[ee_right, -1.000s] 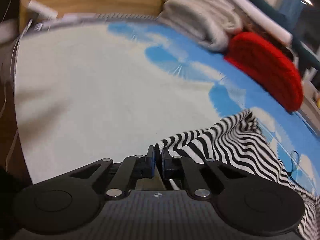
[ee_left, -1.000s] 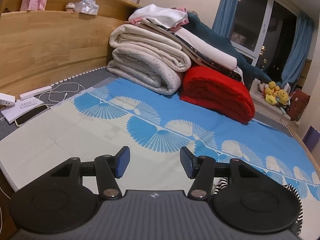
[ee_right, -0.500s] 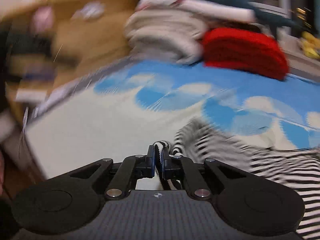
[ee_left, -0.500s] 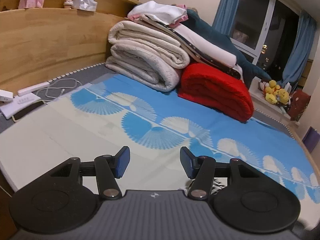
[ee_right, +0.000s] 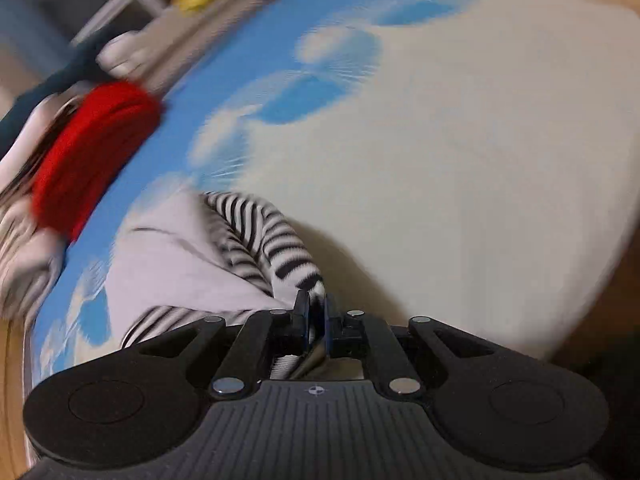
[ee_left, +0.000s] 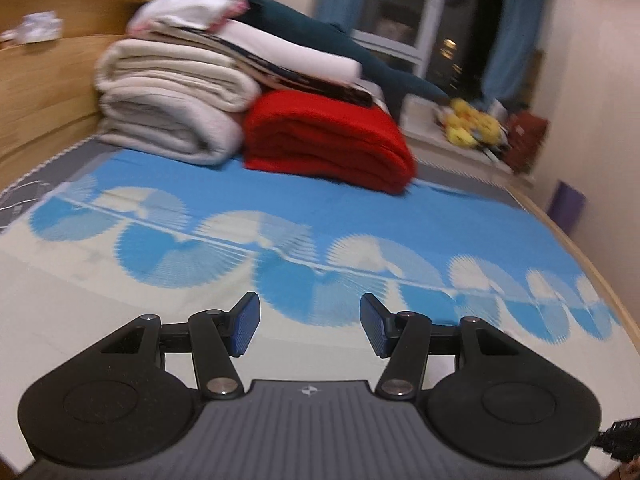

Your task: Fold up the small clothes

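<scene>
My right gripper (ee_right: 316, 320) has its jaws nearly together, clamped on a bunched edge of the zebra-striped garment (ee_right: 276, 240). The jaws have just been opening slightly, but the striped cloth sits between the pads and looks pinched. The view is motion-blurred, so how firmly they press I can only judge roughly. From the pads the garment trails away toward the red folded blanket (ee_right: 92, 152), its pale grey inner side (ee_right: 176, 256) turned up, with a striped strip running back under the gripper body. It lies on the bed sheet (ee_right: 460, 160), on the cream part near the blue fan-pattern band.

My left gripper (ee_left: 308, 328) has its jaws well apart, blue pads facing each other, nothing between them and nothing touched. It hangs over the cream part of the bed sheet (ee_left: 100, 304). Past the blue fan band sits the red folded blanket (ee_left: 328, 140). Just beside it, toward the wooden headboard (ee_left: 44, 92), is a stack of cream blankets (ee_left: 168, 96) with white linen (ee_left: 288, 52) and a dark teal plush (ee_left: 328, 44) on top. No striped garment shows in the left wrist view.
</scene>
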